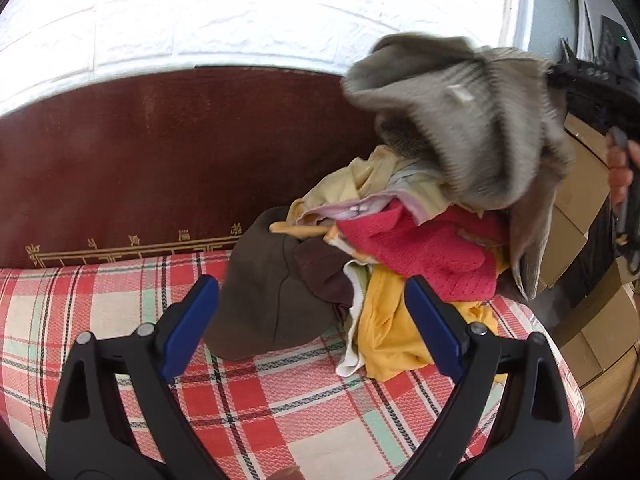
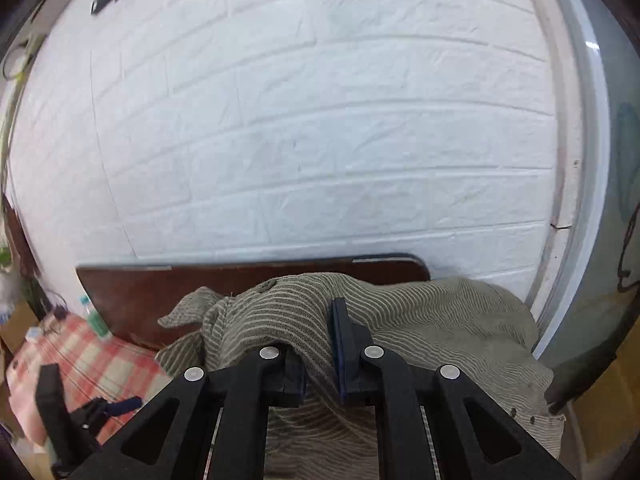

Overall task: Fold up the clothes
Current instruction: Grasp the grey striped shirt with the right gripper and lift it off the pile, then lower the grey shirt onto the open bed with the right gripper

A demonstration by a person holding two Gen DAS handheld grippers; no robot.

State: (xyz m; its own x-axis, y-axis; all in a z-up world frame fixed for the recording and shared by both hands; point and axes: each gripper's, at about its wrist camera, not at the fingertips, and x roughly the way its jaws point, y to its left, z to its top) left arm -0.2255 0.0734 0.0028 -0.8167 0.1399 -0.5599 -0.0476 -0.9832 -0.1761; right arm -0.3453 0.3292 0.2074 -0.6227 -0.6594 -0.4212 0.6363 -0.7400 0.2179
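A pile of clothes lies on the plaid bed cover: a brown garment, a yellow one, a red knit and a pale yellow piece. My left gripper is open and empty, low over the bed just in front of the pile. My right gripper is shut on a grey striped garment and holds it up in the air above the pile; the garment also shows in the left wrist view, blurred. The right gripper's body shows at the right edge.
A dark red headboard stands behind the bed against a white brick wall. Cardboard boxes stand to the right of the bed. A green bottle stands at the bed's far end. The left gripper shows low at the left.
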